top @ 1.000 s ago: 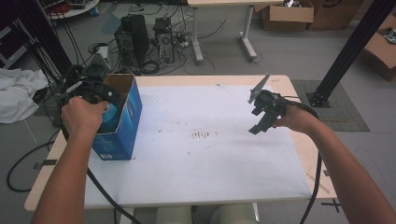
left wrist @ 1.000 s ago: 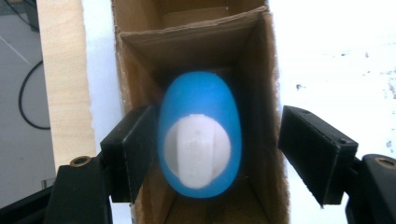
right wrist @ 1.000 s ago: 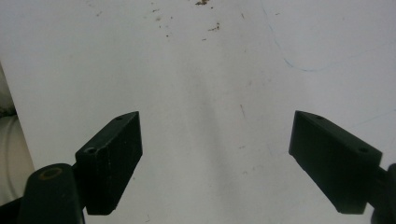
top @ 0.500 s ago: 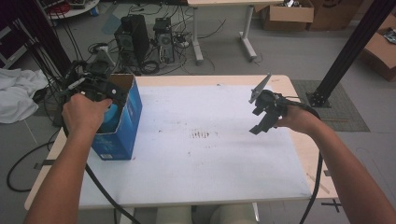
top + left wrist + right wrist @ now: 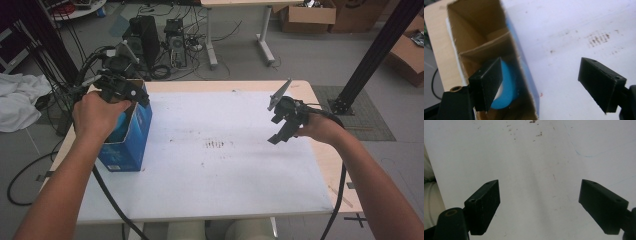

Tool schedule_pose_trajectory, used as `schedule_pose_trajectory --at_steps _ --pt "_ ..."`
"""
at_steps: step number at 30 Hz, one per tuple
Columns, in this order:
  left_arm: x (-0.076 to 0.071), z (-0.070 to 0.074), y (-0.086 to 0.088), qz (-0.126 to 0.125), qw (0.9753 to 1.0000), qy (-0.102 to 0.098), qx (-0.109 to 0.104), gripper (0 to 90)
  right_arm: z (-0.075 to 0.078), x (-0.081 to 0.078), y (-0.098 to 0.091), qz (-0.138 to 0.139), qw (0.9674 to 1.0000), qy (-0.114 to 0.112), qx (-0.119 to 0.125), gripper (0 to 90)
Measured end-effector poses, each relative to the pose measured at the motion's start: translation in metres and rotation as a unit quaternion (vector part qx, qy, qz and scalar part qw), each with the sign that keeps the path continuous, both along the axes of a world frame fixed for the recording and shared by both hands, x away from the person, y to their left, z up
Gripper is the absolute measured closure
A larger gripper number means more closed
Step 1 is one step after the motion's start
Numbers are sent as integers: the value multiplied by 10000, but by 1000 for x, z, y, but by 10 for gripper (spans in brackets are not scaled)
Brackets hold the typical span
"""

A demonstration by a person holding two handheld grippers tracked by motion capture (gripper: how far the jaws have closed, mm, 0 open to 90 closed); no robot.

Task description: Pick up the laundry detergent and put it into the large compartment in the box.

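A blue cardboard box [image 5: 129, 146] stands open-topped at the table's left edge. Inside it lies a light blue round object [image 5: 507, 86] on the brown cardboard floor. My left gripper [image 5: 131, 94] hovers just above the box's mouth. Its jaws have just been opening and now stand wide, holding nothing. In the left gripper view the left gripper [image 5: 541, 72] straddles the box's blue side wall [image 5: 525, 72], one jaw over the inside and one over the table. My right gripper [image 5: 280, 125] hangs open above the table's right side. The right gripper [image 5: 539, 192] has only white table between its jaws.
The white table top [image 5: 225, 180] carries a patch of dark marks [image 5: 217, 145] near its middle. Beyond the far edge, computer towers [image 5: 150, 40] and cables sit on the floor. A white cloth [image 5: 20, 105] lies at left, and a black post [image 5: 375, 55] rises at right.
The left gripper has lifted up out of the box mouth and shifted slightly right, with its jaws spreading. The right hand has stayed put.
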State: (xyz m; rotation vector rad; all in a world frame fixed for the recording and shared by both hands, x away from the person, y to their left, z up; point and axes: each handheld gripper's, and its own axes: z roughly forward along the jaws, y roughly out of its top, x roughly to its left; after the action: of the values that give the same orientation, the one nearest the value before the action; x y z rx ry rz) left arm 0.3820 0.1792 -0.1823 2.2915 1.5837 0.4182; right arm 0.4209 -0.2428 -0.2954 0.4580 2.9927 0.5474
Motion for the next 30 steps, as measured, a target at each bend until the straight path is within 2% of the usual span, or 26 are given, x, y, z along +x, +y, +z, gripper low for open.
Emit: schedule_pose_trajectory --at_steps 2,7,11,14,17,18,21,23,24,25,27,29,30 --pt "-1 3 -7 -177 9998 1 -13 204 0 0 0 1 10000 3 -3 172" --pt "-2 6 -26 -536 9985 -43 113 197 1 -2 0 -21 10000 10 -2 172" --pt "-3 5 -42 -885 9959 -59 179 197 1 -3 1 -26 10000 19 -16 172" --pt "-3 4 -55 -1194 9925 -53 242 197 0 -3 2 -6 10000 26 -23 172" --pt "-5 3 -68 -1533 9878 -72 269 198 0 -3 3 14 10000 30 -12 172" --pt "-5 2 -70 -1572 9872 -84 269 201 0 -3 4 8 10000 40 -21 172" --pt "-7 1 -82 -1881 9817 -64 290 201 -1 -3 4 11 10000 47 -24 171" --pt "-7 1 -88 -2093 9774 -42 304 198 -1 -3 5 12 10000 47 -29 171" --pt "-7 1 -90 -2151 9761 -41 302 198 -1 -4 5 1 10000 49 -24 171" --pt "-8 1 -94 -2277 9732 -27 327 198 -1 -4 5 7 10000 50 -28 171" --pt "-8 1 -98 -2413 9698 -17 366 199 -1 -4 5 -15 10000 60 -45 171" --pt "-7 -2 -104 -2607 9645 18 409 203 -1 -4 6 -23 10000 65 -58 171" --pt "-6 -3 -106 -2652 9632 20 438 205 -1 -4 6 -19 10000 68 -54 171"
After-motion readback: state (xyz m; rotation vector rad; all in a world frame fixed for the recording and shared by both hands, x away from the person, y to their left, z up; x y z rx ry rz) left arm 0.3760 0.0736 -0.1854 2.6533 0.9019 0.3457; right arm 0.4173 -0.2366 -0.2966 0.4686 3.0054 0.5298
